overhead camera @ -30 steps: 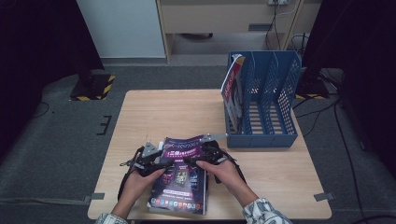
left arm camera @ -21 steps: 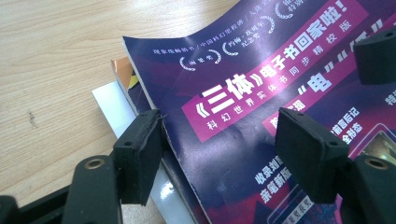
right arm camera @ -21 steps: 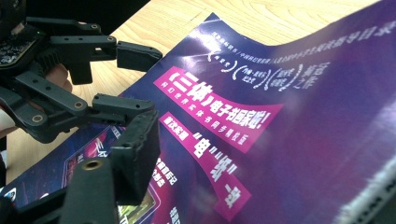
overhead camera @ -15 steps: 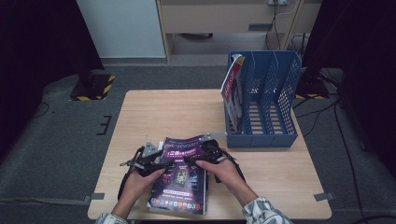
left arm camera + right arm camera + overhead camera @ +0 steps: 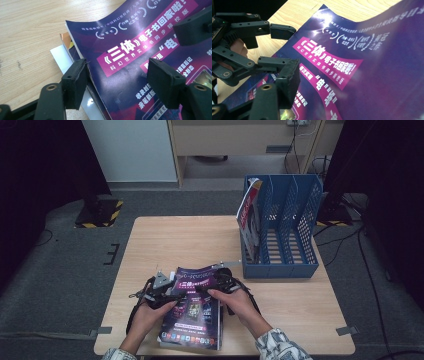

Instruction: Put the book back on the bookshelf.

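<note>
A purple magazine is seen on a small stack at the near edge of the table. Its far edge is straddled by the left gripper, half open, pads not pressing. The right gripper's jaws have just been closing around the lifted far right corner; a grip cannot be told.

Left claw agape; right claw closing

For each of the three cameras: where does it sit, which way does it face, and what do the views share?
High view: above the near table edge, looking forward and down on the wooden table, the blue file rack, both forearms.
Left gripper view: rides the left tongs, looking along their open jaws at the purple magazine.
Right gripper view: rides the right tongs, jaws just closing; the left tongs lie beyond.
Shared: the magazine.
</note>
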Demonstrator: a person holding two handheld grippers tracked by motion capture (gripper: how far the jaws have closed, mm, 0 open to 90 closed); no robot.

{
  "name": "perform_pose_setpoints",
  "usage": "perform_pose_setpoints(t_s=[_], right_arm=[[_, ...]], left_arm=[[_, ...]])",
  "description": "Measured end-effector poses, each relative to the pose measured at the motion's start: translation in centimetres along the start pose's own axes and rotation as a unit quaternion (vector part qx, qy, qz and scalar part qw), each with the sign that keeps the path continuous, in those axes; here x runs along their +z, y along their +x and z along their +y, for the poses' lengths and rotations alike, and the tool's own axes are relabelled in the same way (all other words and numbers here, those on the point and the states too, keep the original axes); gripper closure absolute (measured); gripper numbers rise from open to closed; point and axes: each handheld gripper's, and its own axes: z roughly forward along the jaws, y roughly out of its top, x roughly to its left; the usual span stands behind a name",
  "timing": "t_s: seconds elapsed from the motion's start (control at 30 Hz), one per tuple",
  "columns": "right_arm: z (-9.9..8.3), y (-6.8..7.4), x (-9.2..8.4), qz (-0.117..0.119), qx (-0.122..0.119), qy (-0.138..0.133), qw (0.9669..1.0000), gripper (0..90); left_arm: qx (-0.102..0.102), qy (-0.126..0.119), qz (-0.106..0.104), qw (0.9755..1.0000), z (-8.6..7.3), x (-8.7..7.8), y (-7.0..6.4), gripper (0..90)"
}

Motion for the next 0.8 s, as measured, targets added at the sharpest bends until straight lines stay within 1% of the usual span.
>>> perform_pose_setpoints(t_s=[0.03, 0.13, 0.27, 0.33, 0.4, 0.47, 0.6, 0.63, 0.67, 0.8], right_arm=[[0.1, 0.0, -0.1, 0.003, 0.005, 0.0, 1.0, 46.3], [0.3, 0.1, -0.3, 0.003, 0.004, -0.004, 1.0, 53.0], [0.6, 0.0, -0.6, 0.003, 0.014, -0.013, 0.9998, 63.7], [0.8, 0.0, -0.9, 0.0, 0.015, -0.02, 0.9997, 68.3], [1.1, 0.2, -1.1, -0.001, 0.009, -0.025, 0.9997, 72.1], [1.5, 0.5, -1.4, -0.001, -0.002, -0.032, 0.9995, 75.4], [2.4, 1.4, -1.9, -0.009, -0.035, -0.036, 0.9987, 76.8], [2.5, 1.6, -2.0, -0.01, -0.043, -0.036, 0.9984, 77.1], [2.7, 1.7, -2.2, -0.012, -0.053, -0.04, 0.9977, 77.2], [3.4, 2.3, -2.7, -0.018, -0.083, -0.053, 0.995, 77.7]], left_arm=[[0.001, -0.001, 0.002, 1.0, 0.0, 0.0, 0.0, 34.8], [0.001, -0.004, 0.002, 1.0, 0.0, -0.1, 0.2, 39.1], [-0.007, -0.007, 0.001, 0.9999, 0.0, -0.2, 0.4, 39.1], [-0.012, -0.012, 0.0, 0.9999, 0.0, -0.2, 0.5, 38.9], [-0.017, -0.015, -0.003, 0.9997, 0.0, -0.2, 0.6, 38.2], [-0.023, -0.022, -0.006, 0.9995, 0.0, -0.4, 0.7, 37.7], [-0.036, -0.034, -0.014, 0.9987, 0.0, -0.5, 1.0, 33.7], [-0.042, -0.037, -0.018, 0.9983, 0.0, -0.5, 1.0, 32.8], [-0.045, -0.038, -0.021, 0.998, 0.0, -0.6, 1.1, 31.8], [-0.049, -0.041, -0.036, 0.9973, -0.1, -0.7, 1.3, 30.9]])
